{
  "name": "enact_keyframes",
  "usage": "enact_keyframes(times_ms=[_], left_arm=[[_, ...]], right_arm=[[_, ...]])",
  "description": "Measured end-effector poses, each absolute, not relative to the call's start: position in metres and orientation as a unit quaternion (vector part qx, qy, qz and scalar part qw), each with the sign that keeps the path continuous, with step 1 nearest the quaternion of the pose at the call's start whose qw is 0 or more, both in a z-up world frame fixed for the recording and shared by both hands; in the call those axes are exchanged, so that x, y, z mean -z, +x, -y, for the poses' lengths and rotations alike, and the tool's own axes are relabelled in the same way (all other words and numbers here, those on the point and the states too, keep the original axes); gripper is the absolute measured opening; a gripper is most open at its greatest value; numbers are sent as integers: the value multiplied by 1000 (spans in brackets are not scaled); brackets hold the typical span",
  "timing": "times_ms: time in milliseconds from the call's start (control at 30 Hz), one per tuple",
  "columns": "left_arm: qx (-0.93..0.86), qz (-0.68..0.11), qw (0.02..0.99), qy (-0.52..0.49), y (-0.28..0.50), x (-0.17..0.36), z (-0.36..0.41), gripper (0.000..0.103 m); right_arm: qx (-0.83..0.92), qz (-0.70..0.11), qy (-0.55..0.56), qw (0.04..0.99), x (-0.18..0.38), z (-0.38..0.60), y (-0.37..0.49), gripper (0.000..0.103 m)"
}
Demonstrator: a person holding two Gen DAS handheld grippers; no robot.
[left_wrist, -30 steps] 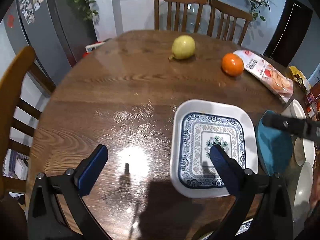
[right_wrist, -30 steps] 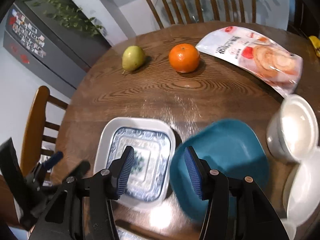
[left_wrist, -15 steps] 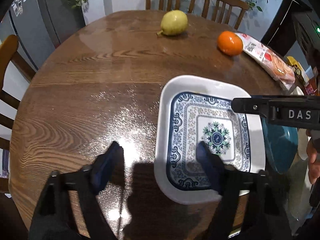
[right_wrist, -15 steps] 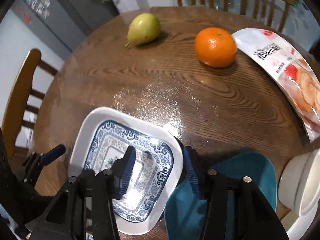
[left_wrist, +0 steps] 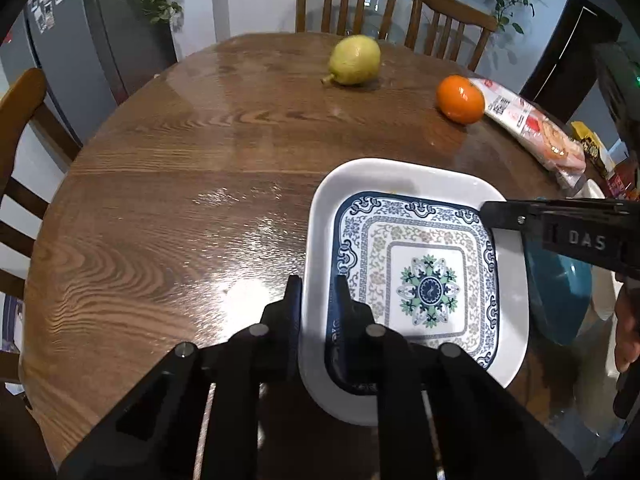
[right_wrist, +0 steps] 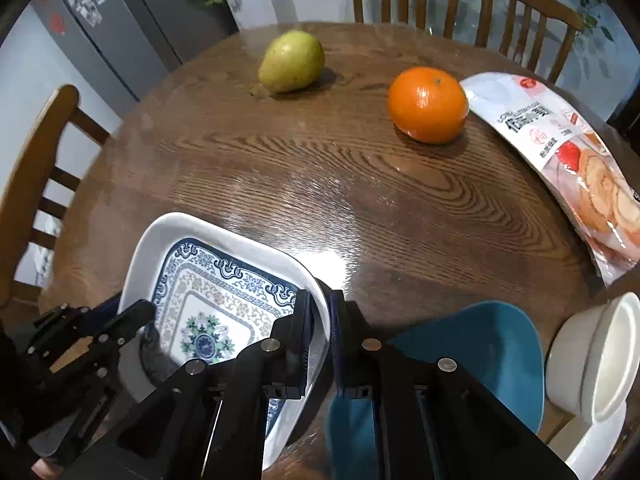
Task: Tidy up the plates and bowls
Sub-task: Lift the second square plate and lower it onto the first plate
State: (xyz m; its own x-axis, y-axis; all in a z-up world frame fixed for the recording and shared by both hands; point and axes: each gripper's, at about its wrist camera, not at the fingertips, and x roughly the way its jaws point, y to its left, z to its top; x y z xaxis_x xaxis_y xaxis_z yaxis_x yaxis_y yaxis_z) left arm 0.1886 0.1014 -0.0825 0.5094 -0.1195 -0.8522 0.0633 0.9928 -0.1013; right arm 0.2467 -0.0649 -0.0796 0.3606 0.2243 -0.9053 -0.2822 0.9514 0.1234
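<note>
A square white plate with a blue pattern lies on the round wooden table; it also shows in the right wrist view. My left gripper is shut on the plate's left rim. My right gripper is shut on the plate's right rim. A teal plate lies just right of it, seen in the left wrist view too. White bowls stand at the far right.
A pear, an orange and a snack bag lie on the far side of the table. Wooden chairs stand around it. A grey fridge stands at the back left.
Both grippers have closed from open onto opposite rims of the patterned plate. The right gripper moved left, off the teal plate.
</note>
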Motion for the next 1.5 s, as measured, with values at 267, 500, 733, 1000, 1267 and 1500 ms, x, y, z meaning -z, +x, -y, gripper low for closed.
enact_keyframes(times_ms=[267,500,733,1000,1267,1500], left_arm=[[43,-457,888,-23,152,45,-101,12],[50,-440,897,-19,112,27,-90,12],[55,-436,898,-19,73,22,-77,12],[54,-460,886,-15,35,42,-67,13],[44,-485,873,-19,19,63,-61,12],[38,-491,870,-16,17,73,-56,12]], right_arm=[[-181,-495,1,850,31,73,203,10],[-187,-474,22,860,13,83,163,10],[-184,-459,15,869,9,93,117,10],[-190,-483,11,855,23,103,78,10],[-190,-516,-10,835,49,101,58,10],[-187,-531,-16,827,63,101,55,10]])
